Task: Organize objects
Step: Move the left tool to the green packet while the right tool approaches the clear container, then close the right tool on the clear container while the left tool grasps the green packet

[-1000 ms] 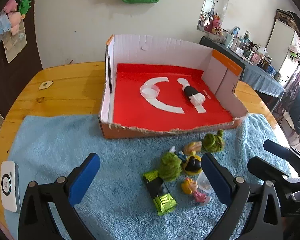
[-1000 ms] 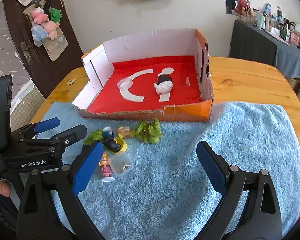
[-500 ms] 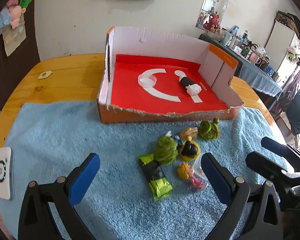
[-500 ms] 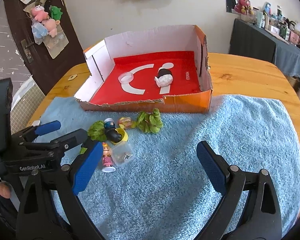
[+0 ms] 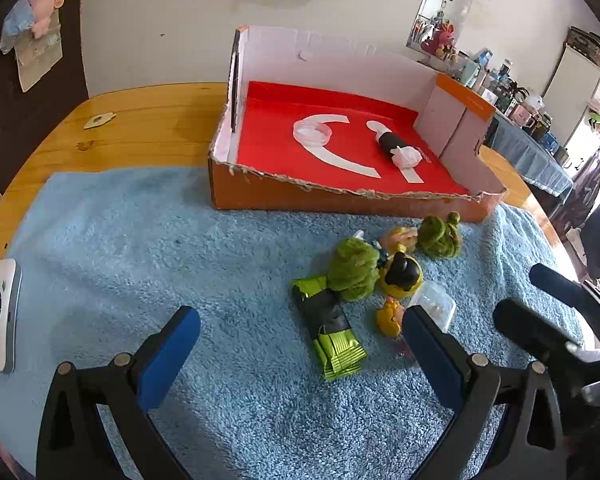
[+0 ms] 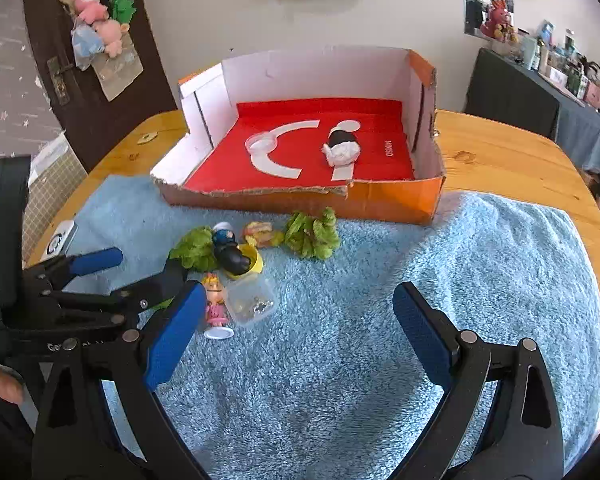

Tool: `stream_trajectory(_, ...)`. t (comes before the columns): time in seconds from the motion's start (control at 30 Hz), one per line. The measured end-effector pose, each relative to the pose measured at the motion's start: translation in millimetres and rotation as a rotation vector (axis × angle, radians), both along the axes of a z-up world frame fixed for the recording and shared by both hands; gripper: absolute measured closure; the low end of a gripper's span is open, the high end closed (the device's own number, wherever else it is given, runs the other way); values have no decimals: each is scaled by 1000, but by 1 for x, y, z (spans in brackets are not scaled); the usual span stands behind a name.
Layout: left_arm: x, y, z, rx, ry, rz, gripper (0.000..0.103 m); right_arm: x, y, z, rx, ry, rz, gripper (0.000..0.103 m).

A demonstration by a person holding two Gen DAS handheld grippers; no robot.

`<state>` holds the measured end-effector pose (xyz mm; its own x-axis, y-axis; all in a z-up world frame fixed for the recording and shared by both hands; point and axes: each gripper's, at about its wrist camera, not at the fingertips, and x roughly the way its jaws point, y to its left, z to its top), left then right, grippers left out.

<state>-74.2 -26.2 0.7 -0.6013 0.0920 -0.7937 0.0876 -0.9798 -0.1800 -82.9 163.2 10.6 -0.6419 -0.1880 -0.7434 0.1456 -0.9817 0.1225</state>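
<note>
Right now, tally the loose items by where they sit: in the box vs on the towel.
In cardboard box: 2 (clear lid, black-and-white bundle)
On blue towel: 8 (green, yellow, pink toys, clear cup)
Total: 10

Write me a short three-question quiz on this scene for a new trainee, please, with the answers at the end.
1. True or false: both the left gripper and the right gripper are open and hold nothing.
2. Which two things already lie in the cardboard box?
3. Where is the clear plastic cup: (a) in the box, (b) on the blue towel, (c) on bare wood?

Key
1. True.
2. A clear round lid and a black-and-white bundle.
3. (b), beside the small blonde figurine.
</note>
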Motion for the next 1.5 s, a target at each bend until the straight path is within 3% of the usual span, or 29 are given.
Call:
stream_trajectory(0.47,-2,2,-11,-23,-18,19,0,-8,-1,-16,76,-23,2,8)
stream_trajectory(0.6,0,2,-11,-32,-11,35,2,-9,-6,-20,92,-31,27,17)
stream_trajectory(0.87,0,2,-16,-36,-20,34,6,-10,-13,-26,98,-44,71,22)
stream_trajectory(1.1,2,-1,-16,-40,-11,42,12,-18,-16,-32,84,-57,94,25)
stream_trajectory(1.33,3,-6,-15,-45,-11,54,25,-22,-30,-35,91,-65,146,31)
stream_trajectory(1.5,4,0,-15,-68,5,62,26,-24,-30,-39,107,-71,165,36)
